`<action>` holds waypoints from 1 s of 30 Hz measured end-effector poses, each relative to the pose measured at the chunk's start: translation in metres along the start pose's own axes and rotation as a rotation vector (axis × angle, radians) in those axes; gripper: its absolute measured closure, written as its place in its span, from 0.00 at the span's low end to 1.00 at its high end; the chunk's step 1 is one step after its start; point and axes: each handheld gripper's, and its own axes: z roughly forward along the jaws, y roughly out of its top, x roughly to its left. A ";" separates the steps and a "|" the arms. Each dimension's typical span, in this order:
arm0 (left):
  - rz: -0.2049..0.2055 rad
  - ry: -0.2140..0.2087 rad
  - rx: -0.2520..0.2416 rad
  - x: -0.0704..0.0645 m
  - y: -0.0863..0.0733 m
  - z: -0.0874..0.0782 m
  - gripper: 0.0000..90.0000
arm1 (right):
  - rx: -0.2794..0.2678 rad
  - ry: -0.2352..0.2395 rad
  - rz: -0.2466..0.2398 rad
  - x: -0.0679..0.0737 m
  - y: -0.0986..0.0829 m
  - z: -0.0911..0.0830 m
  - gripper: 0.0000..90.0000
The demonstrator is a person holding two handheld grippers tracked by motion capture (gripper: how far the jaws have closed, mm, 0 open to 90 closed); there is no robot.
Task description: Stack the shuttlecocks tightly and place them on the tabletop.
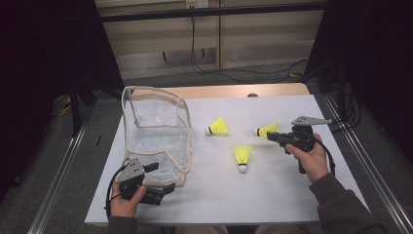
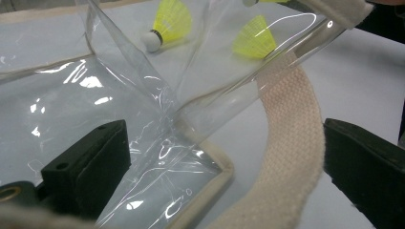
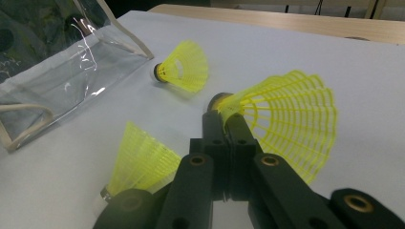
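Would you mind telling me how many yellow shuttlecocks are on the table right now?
3: one shuttlecock lies beside the clear bag, one lies nearer the person, and one is pinched in the right gripper.

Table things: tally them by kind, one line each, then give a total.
Yellow shuttlecocks: 3, one near the bag, one nearest the person, one clamped in the right gripper
Clear plastic bag with cream trim: 1, its corner between the left gripper's open jaws
Total: 4

White sheet on wooden table; cables behind
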 end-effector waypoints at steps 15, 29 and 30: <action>0.000 -0.001 0.000 0.000 0.000 0.000 0.04 | -0.003 0.006 0.007 -0.003 0.009 0.012 0.98; 0.003 0.001 0.000 0.000 0.000 0.000 0.04 | 0.013 0.005 -0.009 0.002 0.017 0.025 0.98; 0.000 -0.001 0.000 0.000 0.000 0.000 0.04 | 0.014 0.006 -0.014 0.002 0.017 0.027 0.98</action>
